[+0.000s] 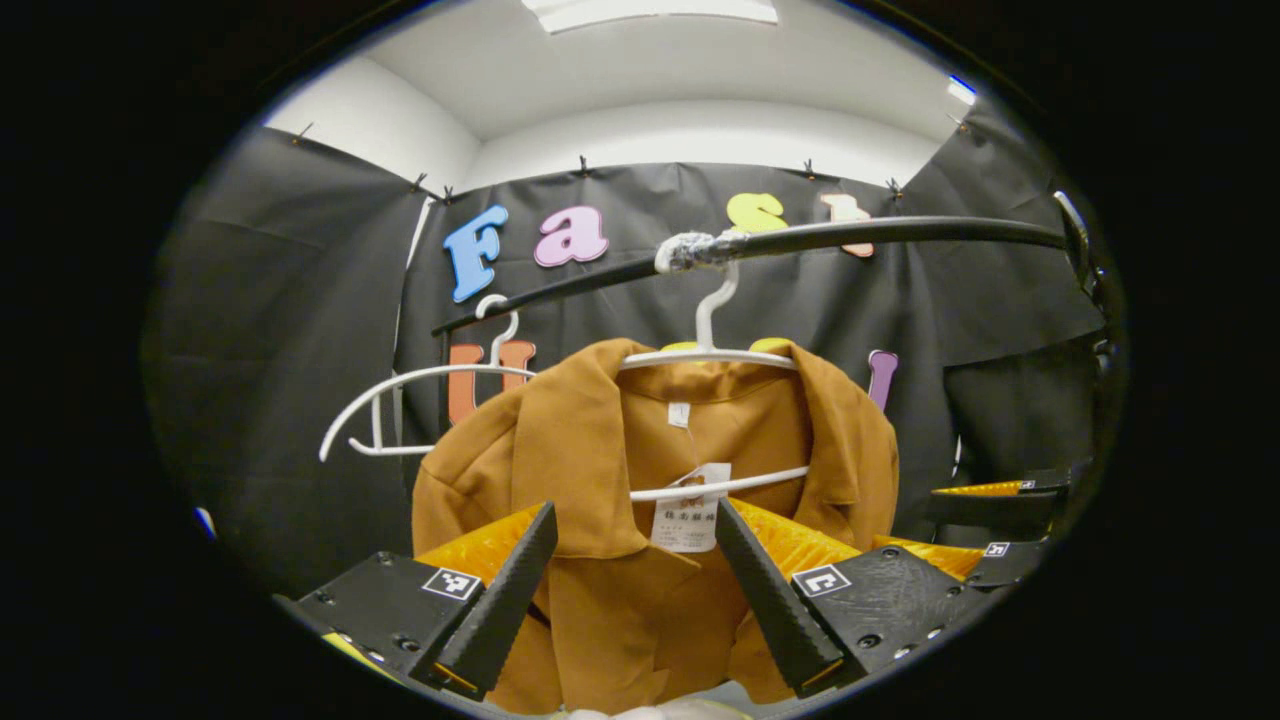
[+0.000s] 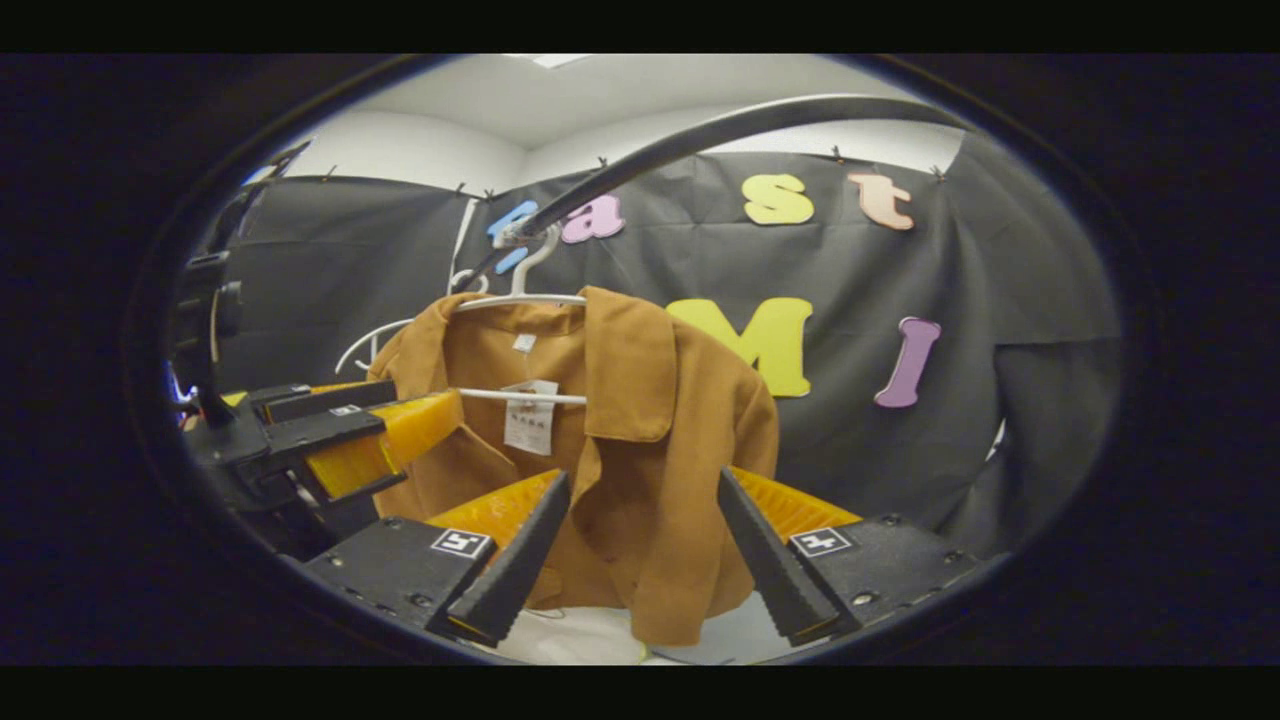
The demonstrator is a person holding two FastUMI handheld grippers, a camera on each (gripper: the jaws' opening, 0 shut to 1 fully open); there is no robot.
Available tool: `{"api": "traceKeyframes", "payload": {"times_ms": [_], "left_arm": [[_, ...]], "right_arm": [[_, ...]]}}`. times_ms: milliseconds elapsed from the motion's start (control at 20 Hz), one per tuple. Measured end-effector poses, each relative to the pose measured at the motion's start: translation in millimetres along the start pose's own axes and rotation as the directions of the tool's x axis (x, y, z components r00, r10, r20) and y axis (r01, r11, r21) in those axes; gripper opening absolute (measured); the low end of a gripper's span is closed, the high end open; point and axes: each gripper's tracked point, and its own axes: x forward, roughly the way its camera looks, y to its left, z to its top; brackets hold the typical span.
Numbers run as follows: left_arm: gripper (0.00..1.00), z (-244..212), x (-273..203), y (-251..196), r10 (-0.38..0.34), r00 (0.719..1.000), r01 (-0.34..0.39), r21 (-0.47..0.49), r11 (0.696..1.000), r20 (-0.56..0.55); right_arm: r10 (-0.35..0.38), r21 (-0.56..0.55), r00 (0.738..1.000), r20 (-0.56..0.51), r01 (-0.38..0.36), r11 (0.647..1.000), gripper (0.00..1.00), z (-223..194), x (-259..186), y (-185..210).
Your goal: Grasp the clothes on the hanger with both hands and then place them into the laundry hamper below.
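Observation:
A brown jacket [image 1: 600,470] hangs on a white hanger [image 1: 712,352] from a black rail [image 1: 850,235], with a paper tag [image 1: 688,510] inside the collar. My left gripper [image 1: 632,515] is open just in front of the jacket's chest, one finger to each side of the tag. In the right gripper view the jacket [image 2: 650,440] hangs dead ahead, and my right gripper [image 2: 642,480] stands open before its right lapel and front panel. The left gripper [image 2: 370,430] shows there at the jacket's left shoulder, open. The right gripper [image 1: 985,525] appears at the right edge.
A second, bare white hanger [image 1: 400,400] hangs on the rail to the left of the jacket, also seen behind it as the bare hanger [image 2: 365,345]. Something white [image 2: 560,635] lies below the jacket's hem; what it is cannot be told.

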Motion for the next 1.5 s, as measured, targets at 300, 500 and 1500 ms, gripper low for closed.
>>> {"api": "traceKeyframes", "payload": {"times_ms": [300,500,1500], "left_arm": [[0.97,-17,19,22,0.106,0.994,-0.105,0.021,0.994,-0.04],[1.0,-25,28,29,0.148,0.988,-0.146,0.044,0.988,-0.053],[0.01,-40,39,49,0.166,0.978,-0.159,0.059,0.985,-0.123]], "right_arm": [[0.028,0.019,0.999,-0.032,-0.027,0.999,0.89,-7,40,11],[0.005,0.033,0.999,-0.039,-0.003,0.999,0.88,-9,60,12],[0.217,0.14,0.971,-0.097,-0.203,0.969,0.04,-18,100,-16]]}}
